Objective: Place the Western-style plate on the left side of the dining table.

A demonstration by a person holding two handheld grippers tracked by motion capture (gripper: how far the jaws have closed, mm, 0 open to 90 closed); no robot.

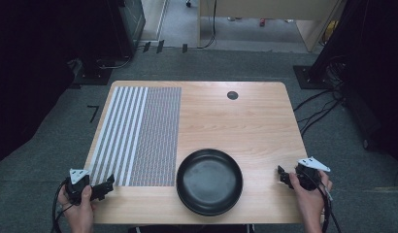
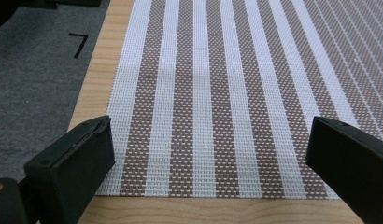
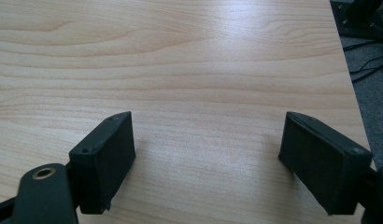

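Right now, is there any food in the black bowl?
No, the black bowl looks empty; its dark inside is bare in the high view.

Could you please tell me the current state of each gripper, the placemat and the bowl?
left gripper: open, empty, at the placemat's near edge.
right gripper: open, empty, over bare table.
placemat: flat, unfolded, on the table's left part.
black bowl: upright, empty, beside the placemat.

Even overhead light, dark surroundings
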